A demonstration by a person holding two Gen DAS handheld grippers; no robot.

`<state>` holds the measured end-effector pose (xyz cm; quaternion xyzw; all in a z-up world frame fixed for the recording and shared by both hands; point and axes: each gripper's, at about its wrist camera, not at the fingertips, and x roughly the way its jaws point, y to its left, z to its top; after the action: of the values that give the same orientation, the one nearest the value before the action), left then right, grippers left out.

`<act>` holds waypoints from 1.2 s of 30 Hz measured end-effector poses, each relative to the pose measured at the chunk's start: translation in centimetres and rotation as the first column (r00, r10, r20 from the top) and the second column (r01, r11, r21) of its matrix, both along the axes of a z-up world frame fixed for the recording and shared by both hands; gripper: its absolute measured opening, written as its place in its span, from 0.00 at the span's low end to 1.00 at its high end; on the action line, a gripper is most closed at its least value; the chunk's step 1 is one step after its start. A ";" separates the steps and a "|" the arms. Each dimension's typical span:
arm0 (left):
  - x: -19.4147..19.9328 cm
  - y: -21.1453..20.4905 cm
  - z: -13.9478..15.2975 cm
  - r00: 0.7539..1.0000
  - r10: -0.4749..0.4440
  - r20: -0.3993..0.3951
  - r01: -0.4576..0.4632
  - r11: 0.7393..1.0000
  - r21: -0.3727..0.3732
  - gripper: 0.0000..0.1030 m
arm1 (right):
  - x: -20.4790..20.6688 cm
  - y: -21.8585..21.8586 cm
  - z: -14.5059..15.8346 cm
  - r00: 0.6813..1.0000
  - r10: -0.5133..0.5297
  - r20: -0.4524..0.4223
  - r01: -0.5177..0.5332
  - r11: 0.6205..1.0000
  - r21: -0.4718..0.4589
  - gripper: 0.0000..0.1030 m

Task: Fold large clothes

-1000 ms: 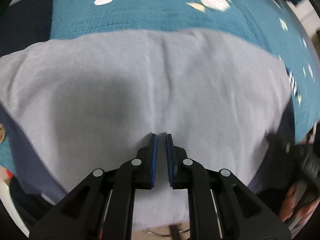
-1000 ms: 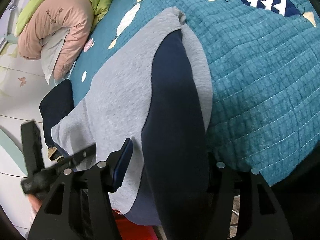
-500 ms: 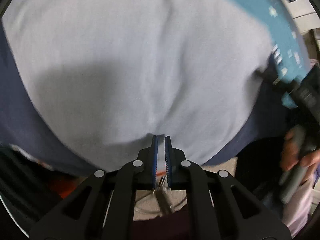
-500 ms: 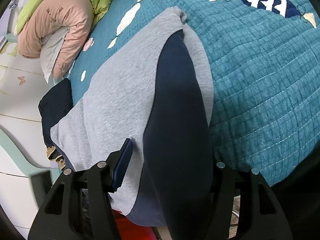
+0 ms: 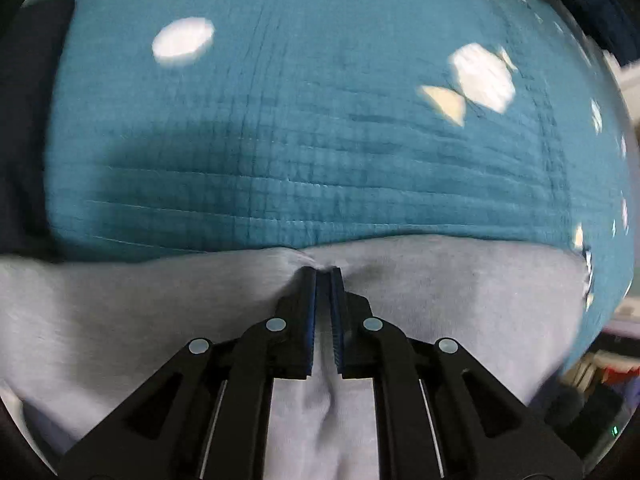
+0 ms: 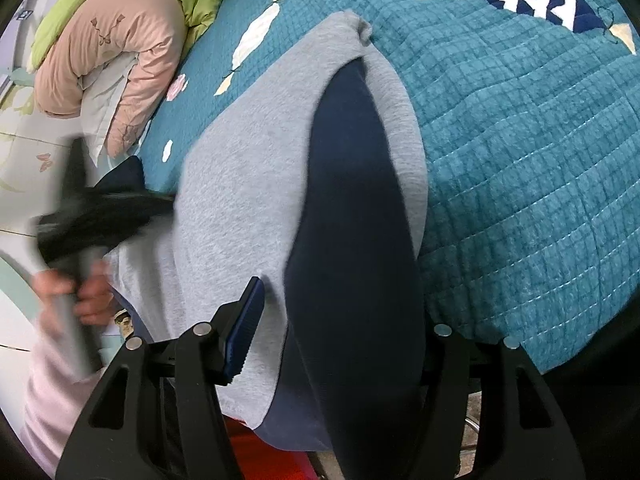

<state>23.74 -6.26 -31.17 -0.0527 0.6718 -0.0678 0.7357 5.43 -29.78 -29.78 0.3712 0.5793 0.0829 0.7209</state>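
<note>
A grey sweatshirt (image 6: 256, 184) with a navy sleeve (image 6: 352, 240) lies on the teal quilt (image 6: 520, 160). In the left wrist view my left gripper (image 5: 323, 274) is shut on the sweatshirt's grey edge (image 5: 140, 312), held over the quilt (image 5: 300, 140). It also shows blurred at the left of the right wrist view (image 6: 104, 216). My right gripper (image 6: 340, 300) stands wide open around the navy sleeve; its right finger is hidden behind the sleeve.
A pink and green duvet (image 6: 120, 48) is bundled at the bed's far left. A dark garment (image 6: 124, 176) lies beside the sweatshirt. Something red (image 6: 248, 444) sits below the bed edge. The person's hand (image 6: 80, 292) holds the left gripper.
My left gripper has swung the grey edge forward: the view went from full of grey cloth to mostly teal quilt. It re-entered the right wrist view. The right gripper has hardly moved.
</note>
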 end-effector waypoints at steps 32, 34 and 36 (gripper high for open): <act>-18.9 2.3 1.4 0.990 -0.097 0.107 0.101 0.994 -0.034 0.06 | -2.1 2.4 6.1 0.985 -0.002 0.173 0.000 1.000 0.011 0.19; -18.8 2.3 1.4 0.989 -0.098 0.112 0.103 0.994 -0.037 0.06 | -2.2 3.4 7.0 0.981 0.017 0.193 -0.025 0.999 0.040 0.19; -18.8 2.1 1.4 0.986 -0.107 0.127 0.111 0.993 -0.030 0.06 | -2.3 4.2 7.9 0.977 0.020 0.213 -0.038 0.996 0.083 0.19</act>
<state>4.92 -4.14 -29.80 -0.0252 0.6247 -0.1236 0.7706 3.10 -25.59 -21.87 0.3827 0.5005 0.1576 0.7604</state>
